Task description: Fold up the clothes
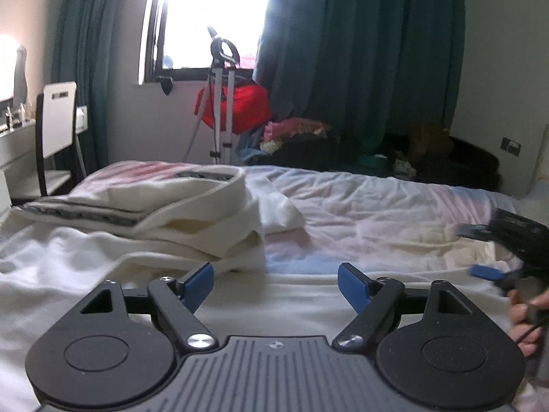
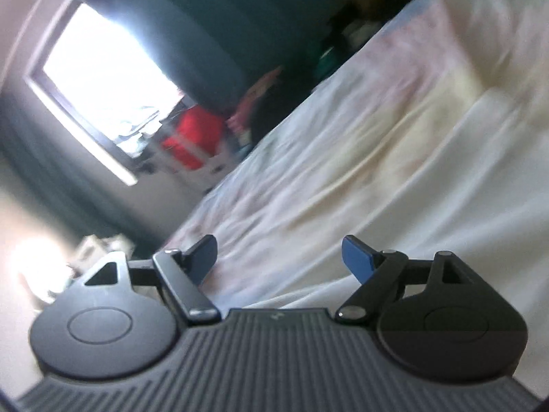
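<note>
A: On the bed (image 1: 377,206), toward its left side, the folded white clothes (image 1: 164,213) sit in a loose stack of about 3 layers. Neither tool touches it.

B: The tools' state?

A: Left tool (image 1: 276,283): blue pads apart, nothing between them, hovering just short of the stack. Right tool (image 2: 279,255): pads apart too, empty, tilted over bare sheet; its view is blurred.

B: What could go wrong?

A: My guess: the stack's edges look uneven, so a nudge from the left tool could slump it. The sheet is soft and wrinkled, so a low pinch might catch bedding with cloth.

B: The room?

A: A bright window (image 1: 212,17) with dark teal curtains (image 1: 360,68), a white chair (image 1: 56,130) at left, a red bag (image 1: 240,106) behind a metal stand (image 1: 221,103), and a heap of laundry (image 1: 302,137) beyond the bed.
</note>
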